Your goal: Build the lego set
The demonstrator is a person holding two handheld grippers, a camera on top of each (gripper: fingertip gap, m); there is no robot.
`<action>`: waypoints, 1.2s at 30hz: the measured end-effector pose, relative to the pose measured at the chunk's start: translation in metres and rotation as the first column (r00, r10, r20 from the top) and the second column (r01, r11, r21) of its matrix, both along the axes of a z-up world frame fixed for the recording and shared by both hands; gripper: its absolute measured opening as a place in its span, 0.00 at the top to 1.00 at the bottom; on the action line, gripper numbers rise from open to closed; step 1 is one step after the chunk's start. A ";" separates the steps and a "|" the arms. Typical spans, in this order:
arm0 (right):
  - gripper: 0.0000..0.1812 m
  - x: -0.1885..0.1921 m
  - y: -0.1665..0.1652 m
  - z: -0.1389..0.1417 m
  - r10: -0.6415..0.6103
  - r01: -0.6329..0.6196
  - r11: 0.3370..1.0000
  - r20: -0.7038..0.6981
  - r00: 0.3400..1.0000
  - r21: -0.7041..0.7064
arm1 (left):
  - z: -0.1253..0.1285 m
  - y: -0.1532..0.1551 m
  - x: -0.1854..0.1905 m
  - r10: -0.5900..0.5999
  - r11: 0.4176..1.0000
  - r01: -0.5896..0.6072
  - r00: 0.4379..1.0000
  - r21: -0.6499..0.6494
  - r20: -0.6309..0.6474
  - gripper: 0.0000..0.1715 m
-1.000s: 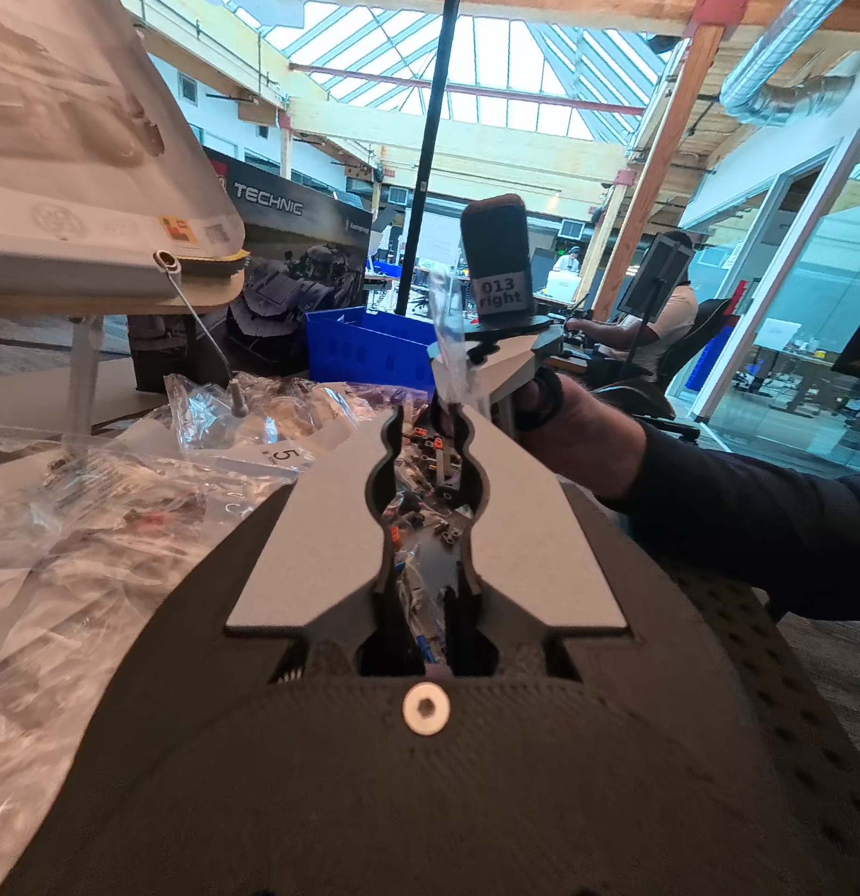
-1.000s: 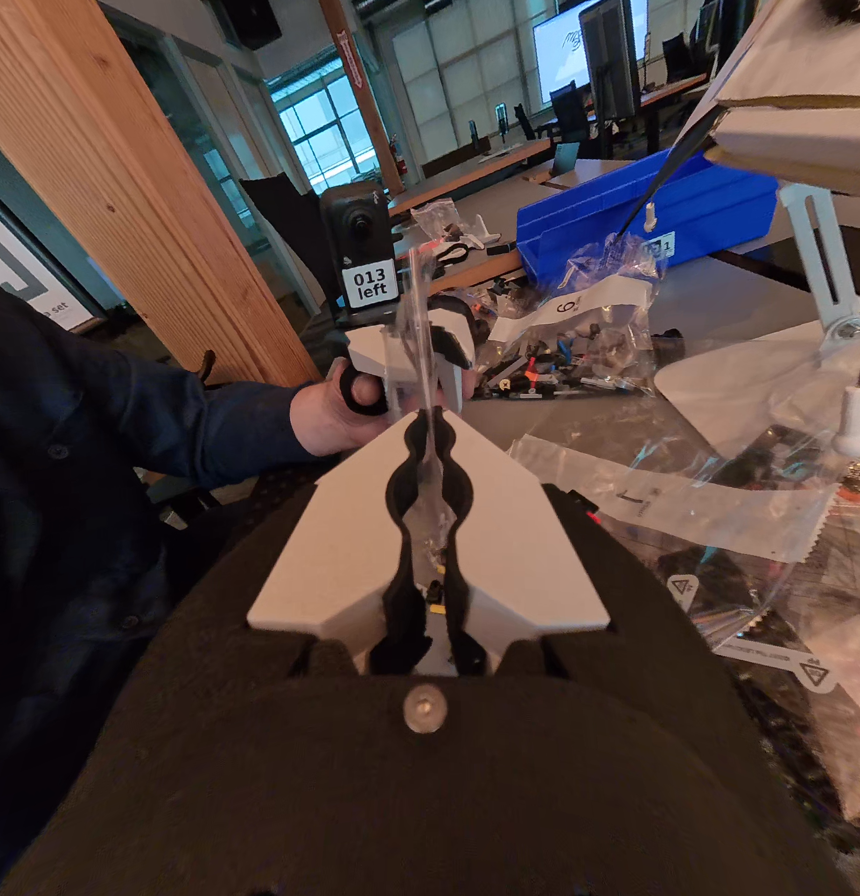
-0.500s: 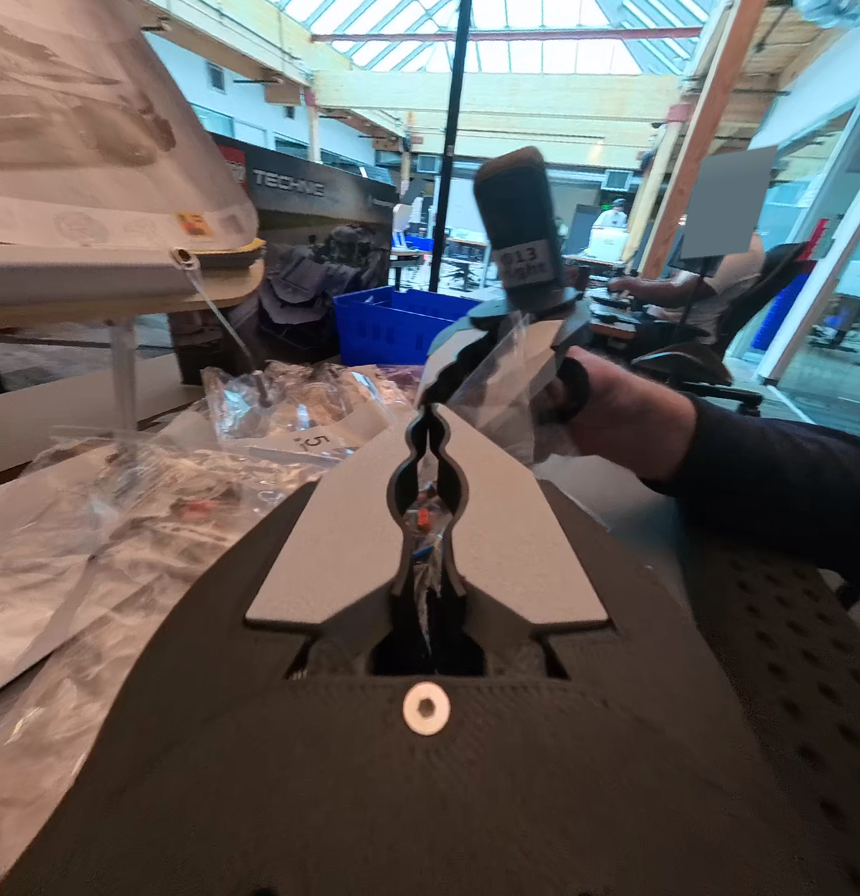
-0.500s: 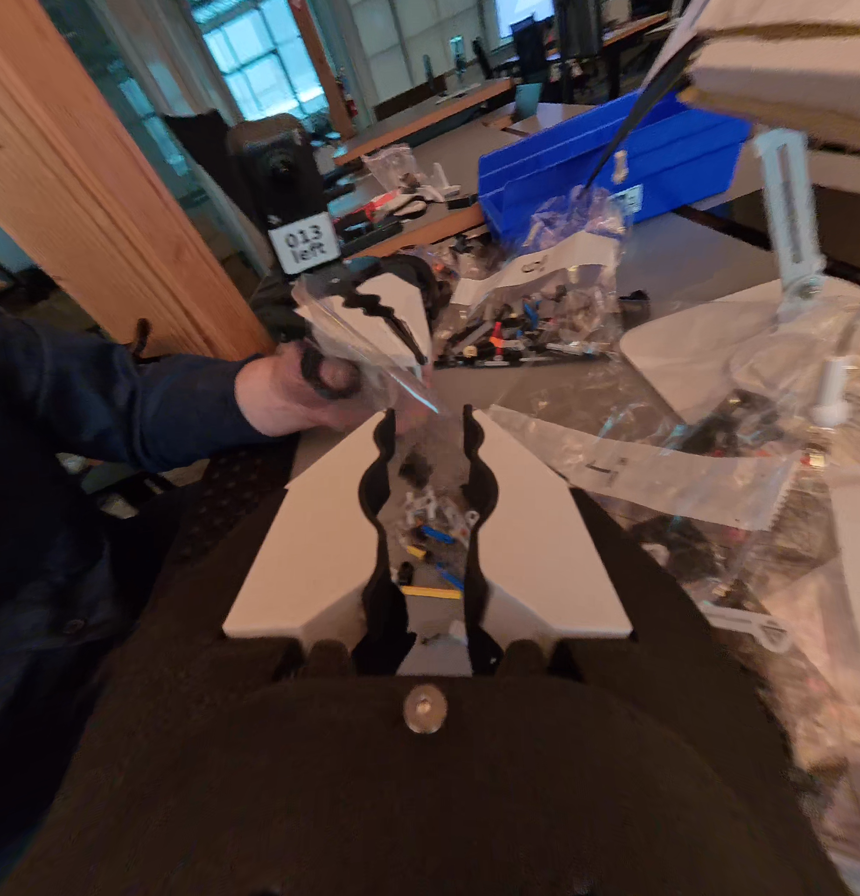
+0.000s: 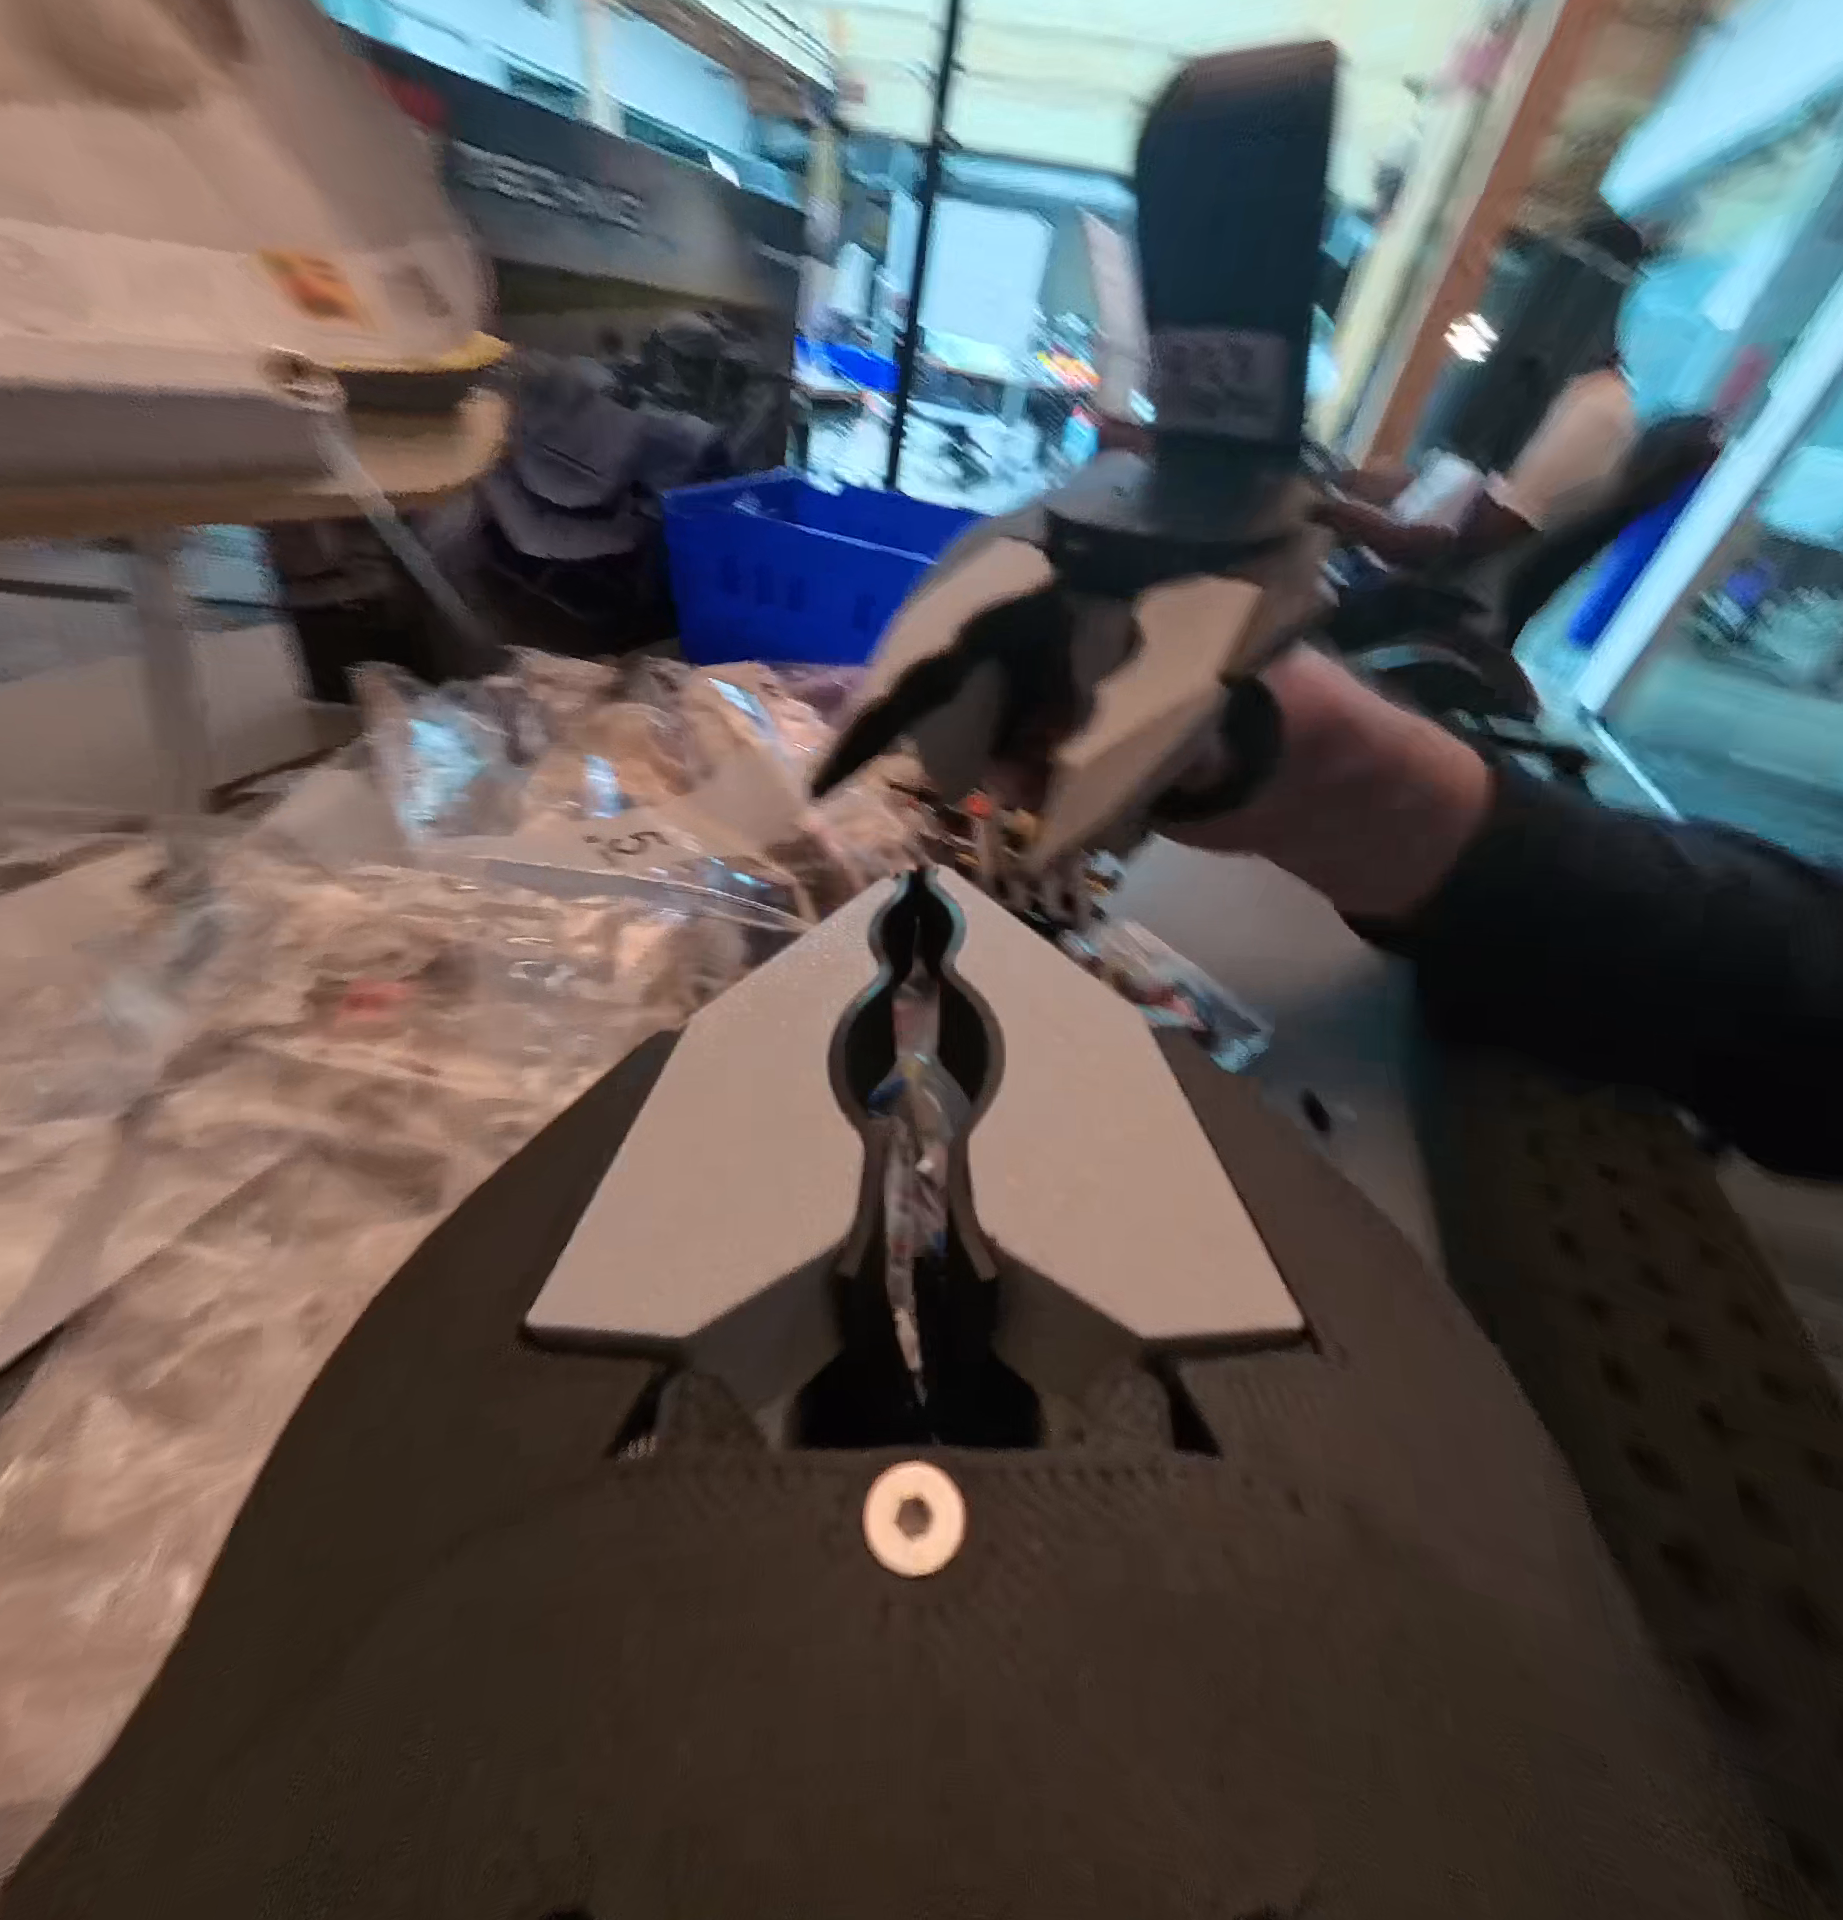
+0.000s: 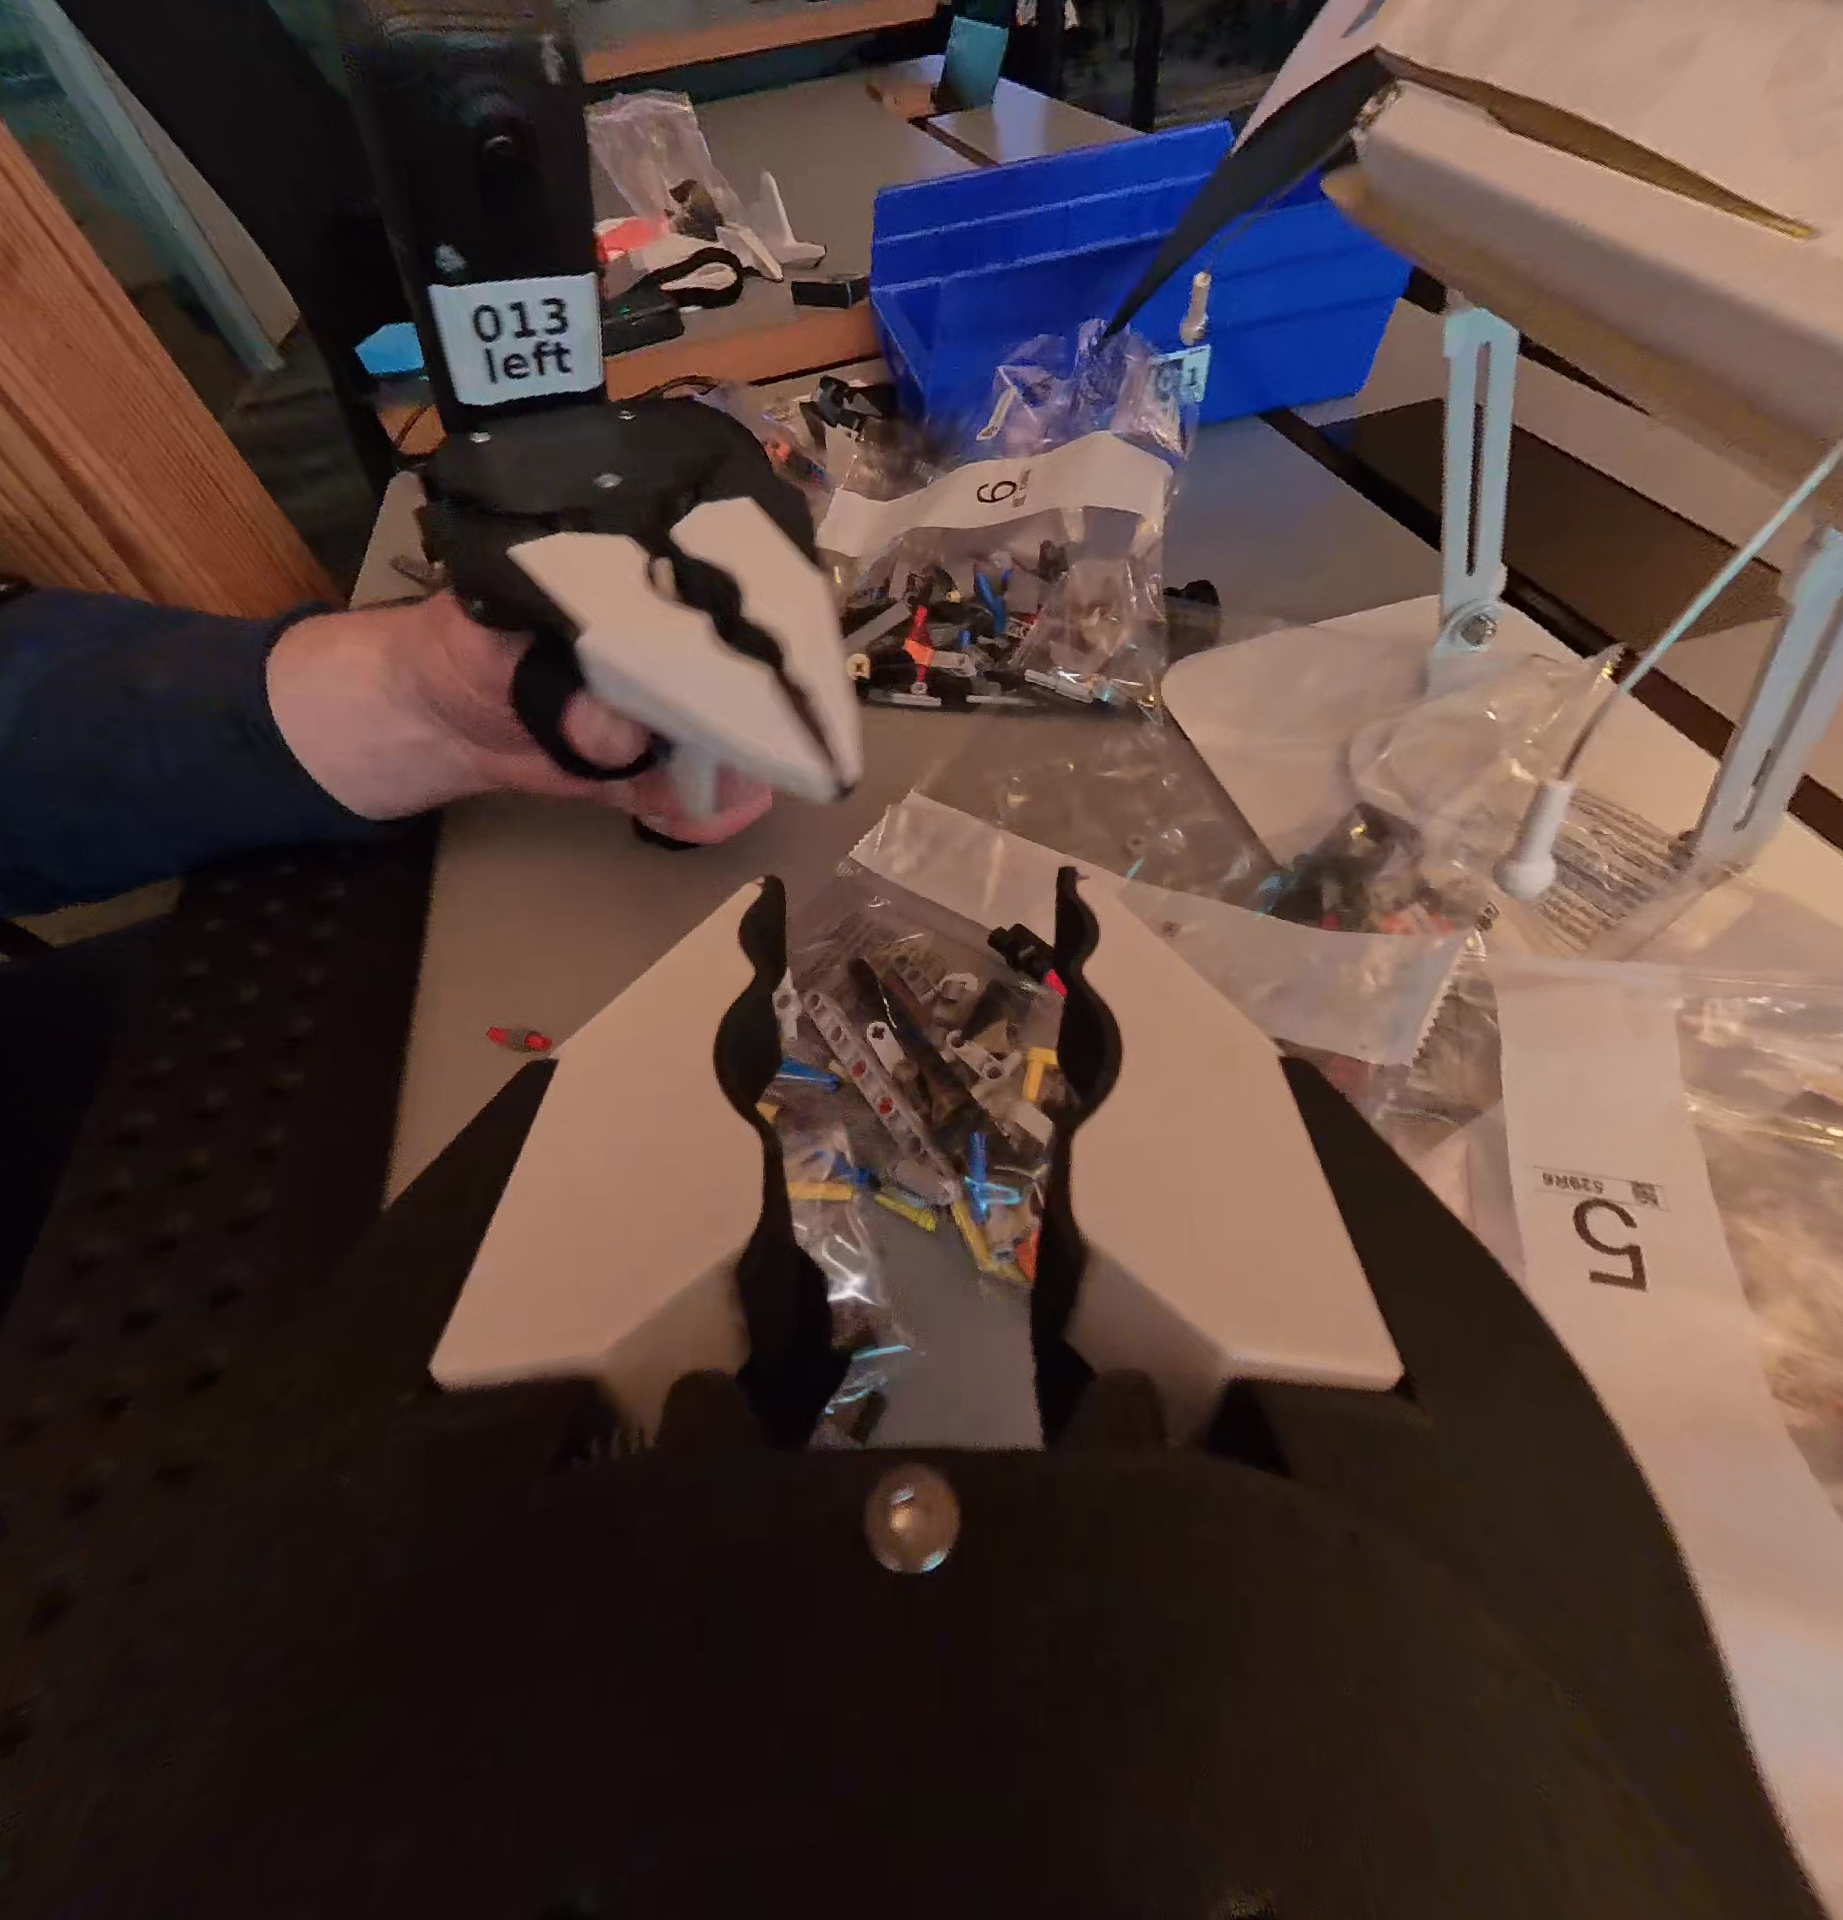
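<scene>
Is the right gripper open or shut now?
Open. The right gripper has its jaws spread wide, and the bag of lego parts lies on the table between them, ungripped.

1. The left wrist view sits low behind its own left gripper (image 5: pixel 917 883) and faces along the fingers, roughly level across the table (image 5: pixel 1301 966), toward the right gripper (image 5: pixel 958 769) close ahead. It is motion-blurred, so far details are uncertain.
2. The right wrist view sits behind the right gripper (image 6: pixel 912 883), tilted down at the table (image 6: pixel 584 935) from above, with the left gripper (image 6: pixel 844 779) near, up and to the left.
3. The two cameras roughly face each other; both take in the blue bin (image 5: pixel 792 571) (image 6: pixel 1104 270), the parts bags (image 5: pixel 543 748) (image 6: pixel 1000 582) and the white stand (image 5: pixel 158 644) (image 6: pixel 1468 499).
</scene>
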State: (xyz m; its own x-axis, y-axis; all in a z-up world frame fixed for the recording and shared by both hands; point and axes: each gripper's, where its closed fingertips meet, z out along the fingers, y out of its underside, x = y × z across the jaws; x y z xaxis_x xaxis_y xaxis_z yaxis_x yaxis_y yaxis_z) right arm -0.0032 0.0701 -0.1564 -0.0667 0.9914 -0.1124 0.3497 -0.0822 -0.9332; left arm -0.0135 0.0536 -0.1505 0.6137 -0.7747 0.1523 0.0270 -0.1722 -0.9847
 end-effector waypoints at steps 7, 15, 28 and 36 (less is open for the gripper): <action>0.74 0.003 0.009 -0.004 -0.021 0.020 0.998 -0.002 1.000 -0.066 | -0.040 -0.050 0.037 -0.239 0.956 0.289 0.871 0.054 -0.429 0.90; 0.74 0.002 0.008 -0.010 -0.012 0.013 0.997 0.017 1.000 -0.075 | -0.102 -0.094 0.054 -0.429 0.873 0.473 0.620 -0.123 -0.658 0.72; 0.76 0.002 0.007 -0.011 -0.003 0.005 0.997 0.023 1.000 -0.072 | -0.118 -0.076 0.051 -0.325 0.904 0.421 0.563 -0.074 -0.760 1.00; 0.76 0.009 0.005 -0.001 0.020 -0.020 0.997 -0.011 1.000 -0.071 | -0.090 -0.051 0.038 -0.229 0.954 0.299 0.714 -0.008 -0.661 1.00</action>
